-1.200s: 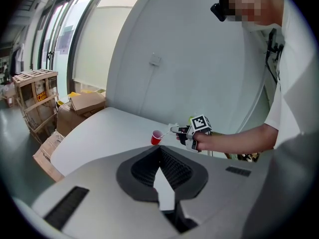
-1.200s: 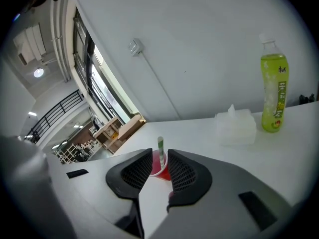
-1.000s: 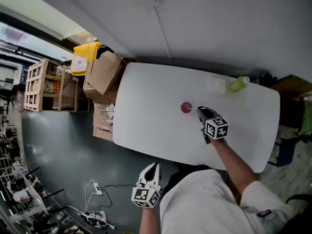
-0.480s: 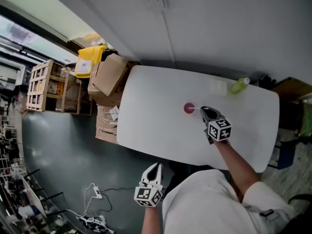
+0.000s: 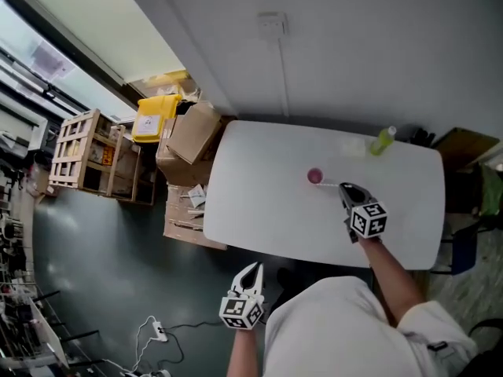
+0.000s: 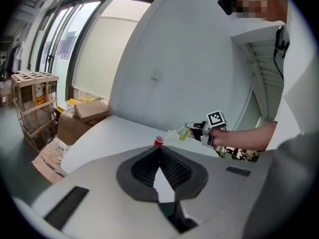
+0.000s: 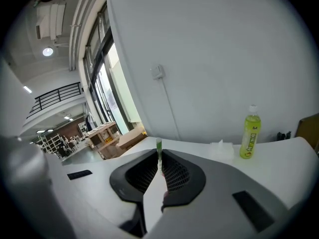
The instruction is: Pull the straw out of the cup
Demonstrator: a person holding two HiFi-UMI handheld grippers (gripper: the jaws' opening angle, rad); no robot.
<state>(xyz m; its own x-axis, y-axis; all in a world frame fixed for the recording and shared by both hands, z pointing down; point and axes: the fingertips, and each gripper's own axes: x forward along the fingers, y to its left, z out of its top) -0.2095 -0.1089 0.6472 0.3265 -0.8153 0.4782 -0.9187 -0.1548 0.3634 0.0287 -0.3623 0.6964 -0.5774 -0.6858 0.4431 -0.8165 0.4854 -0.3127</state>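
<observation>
A small red cup [image 5: 314,176] stands on the white table [image 5: 251,195]. My right gripper [image 5: 344,187] hangs just right of it, shut on a thin pale straw [image 5: 331,184]. The straw slants from the jaws down toward the cup's rim; whether its far end is still inside I cannot tell. In the right gripper view the straw's green-and-white end [image 7: 159,151] sticks up between the closed jaws. The left gripper view shows the cup [image 6: 158,141], the straw [image 6: 174,132] and the right gripper [image 6: 189,127] above the table. My left gripper [image 5: 250,268] is shut and empty, off the table's near edge.
A green drink bottle [image 5: 383,140] and a pale tissue pack [image 5: 352,144] sit at the table's far right. Cardboard boxes [image 5: 192,136], a yellow bin [image 5: 156,116] and a wooden crate [image 5: 86,151] stand on the floor to the left.
My right gripper has lifted with the straw, drawing it up from the cup. The cup stays in place. The left gripper has shifted slightly below the table's edge.
</observation>
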